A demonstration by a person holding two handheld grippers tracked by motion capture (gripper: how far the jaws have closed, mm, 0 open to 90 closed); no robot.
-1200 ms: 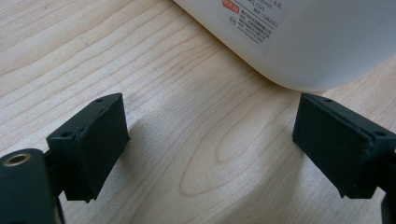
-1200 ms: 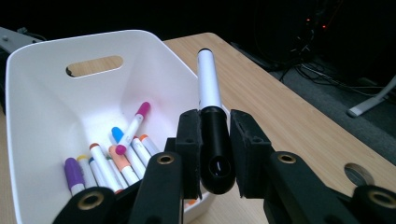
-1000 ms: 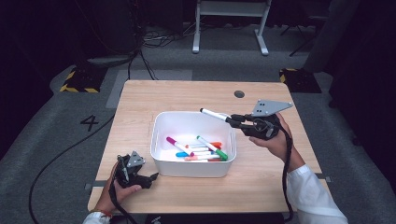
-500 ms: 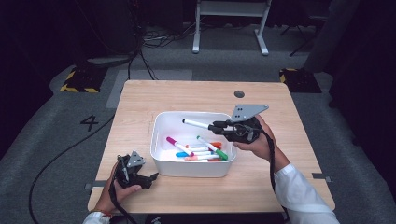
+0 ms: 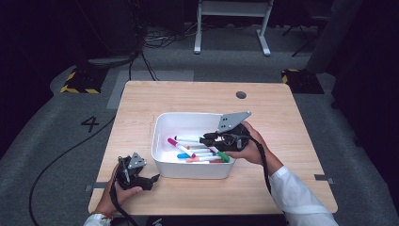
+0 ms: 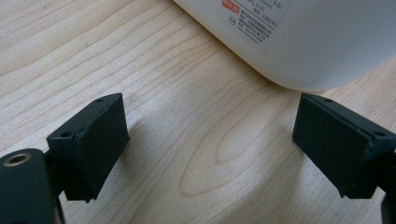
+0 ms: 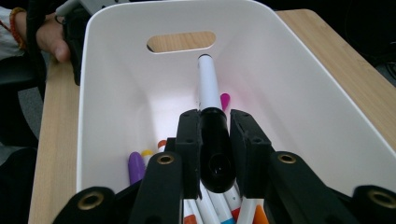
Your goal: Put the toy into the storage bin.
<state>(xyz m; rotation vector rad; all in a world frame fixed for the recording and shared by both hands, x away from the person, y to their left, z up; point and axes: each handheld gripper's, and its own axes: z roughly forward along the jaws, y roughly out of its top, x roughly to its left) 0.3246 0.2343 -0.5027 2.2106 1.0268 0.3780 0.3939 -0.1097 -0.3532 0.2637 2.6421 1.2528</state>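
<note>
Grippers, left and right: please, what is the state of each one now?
Left gripper: open, holding nothing, resting on the table beside the white bin.
Right gripper: shut on a black-capped marker, over the bin.

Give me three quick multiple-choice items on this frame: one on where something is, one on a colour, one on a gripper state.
1. Where is the right gripper?
A. over the white bin
B. on the floor
C. at the table's far edge

2. What colour is the cap of the marker it holds?
A. green
B. black
C. orange

3. How do the left gripper's jaws stand?
A. shut on a marker
B. shut on the bin's rim
C. open, with bare table between them

Key: 1 A, the high view shows it above the bin's inside; 2 B, the right gripper view shows a black cap between the jaws; 3 C, the left gripper view shows only wood in the wide gap.
</note>
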